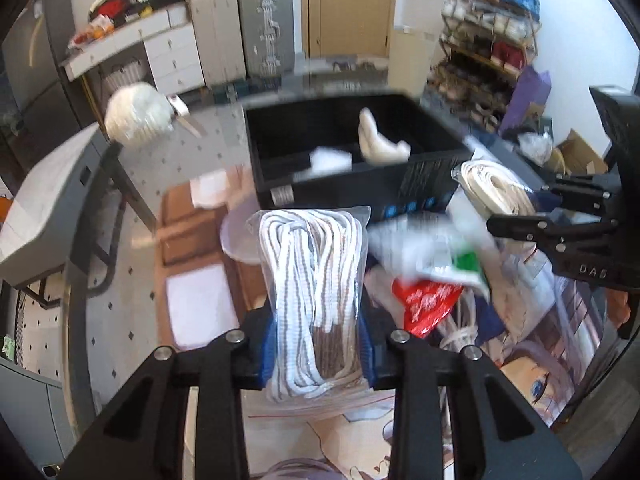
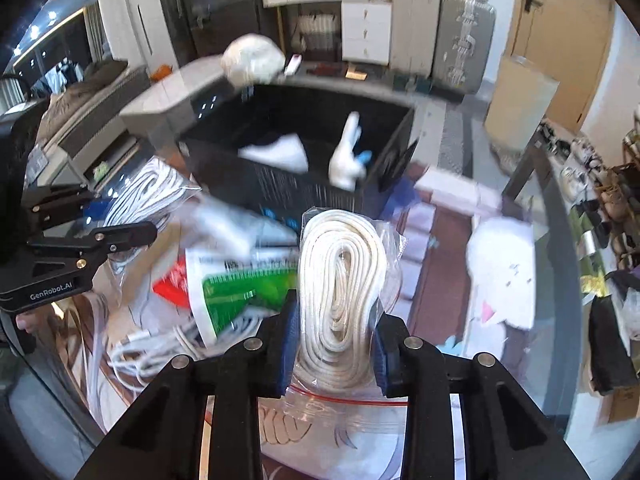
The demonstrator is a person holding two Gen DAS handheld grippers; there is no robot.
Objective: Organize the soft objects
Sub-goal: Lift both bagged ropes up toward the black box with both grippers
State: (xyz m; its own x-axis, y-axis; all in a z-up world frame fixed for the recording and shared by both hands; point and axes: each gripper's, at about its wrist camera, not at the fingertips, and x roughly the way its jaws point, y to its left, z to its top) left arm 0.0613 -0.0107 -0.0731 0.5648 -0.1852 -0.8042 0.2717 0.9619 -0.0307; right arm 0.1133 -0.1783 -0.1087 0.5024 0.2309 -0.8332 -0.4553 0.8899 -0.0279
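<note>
My left gripper (image 1: 318, 344) is shut on a clear bag of white-and-brown striped laces (image 1: 316, 280), held above the table in front of a black bin (image 1: 400, 188). My right gripper (image 2: 334, 344) is shut on a clear zip bag of cream cord (image 2: 340, 276), also held in front of the bin (image 2: 288, 188). The bin holds a white glove (image 2: 348, 156) and a white cloth (image 2: 280, 152). The right gripper (image 1: 516, 216) with its cord bag (image 1: 496, 188) shows at the right of the left wrist view. The left gripper (image 2: 120, 236) with its laces bag (image 2: 156, 188) shows at the left of the right wrist view.
A red-and-green printed plastic bag (image 2: 240, 288) and loose white cables (image 2: 160, 348) lie on the anime-print mat (image 1: 540, 380) between the grippers. A white yarn ball (image 1: 138, 114) sits beyond the bin. A white plush cloth (image 2: 504, 272) lies to the right. Suitcases (image 1: 266, 28) and a shelf stand behind.
</note>
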